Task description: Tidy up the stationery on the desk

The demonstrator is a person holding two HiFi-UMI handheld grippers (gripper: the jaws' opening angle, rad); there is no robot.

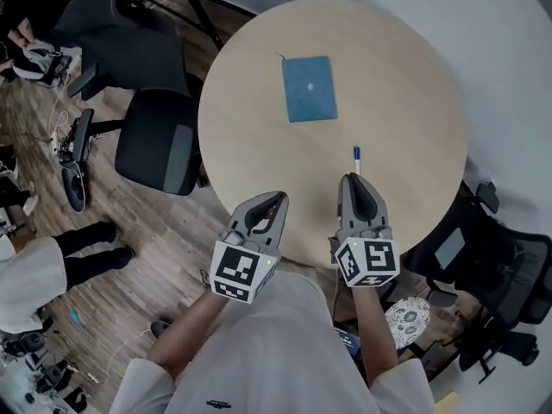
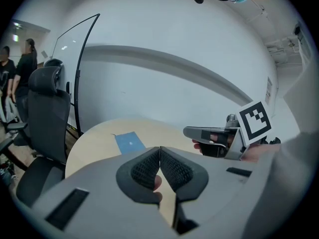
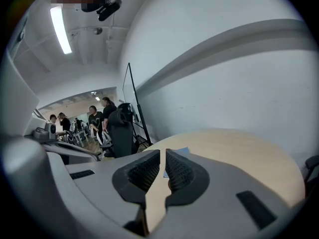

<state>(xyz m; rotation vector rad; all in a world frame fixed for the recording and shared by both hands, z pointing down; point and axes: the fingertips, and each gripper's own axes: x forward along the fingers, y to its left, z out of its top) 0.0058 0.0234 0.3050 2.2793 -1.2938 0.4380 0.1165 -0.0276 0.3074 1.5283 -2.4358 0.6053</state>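
Observation:
A blue notebook [image 1: 309, 89] lies flat near the far side of the round wooden table [image 1: 405, 84]. It also shows in the left gripper view as the same notebook [image 2: 128, 142], and as a blue sliver [image 3: 183, 150] past the right jaws. A pen [image 1: 356, 157] with a blue cap lies just beyond the tip of my right gripper [image 1: 349, 179]. That gripper [image 3: 163, 153] is shut with nothing in it. My left gripper [image 1: 278, 198] hovers at the table's near edge. Its pads [image 2: 159, 151] are shut together on nothing.
A black office chair [image 1: 159, 149] stands at the table's left, and another [image 1: 483, 257] at its right. A person [image 1: 34, 270] stands on the wood floor at the left. More people [image 3: 94, 116] are far off in the room.

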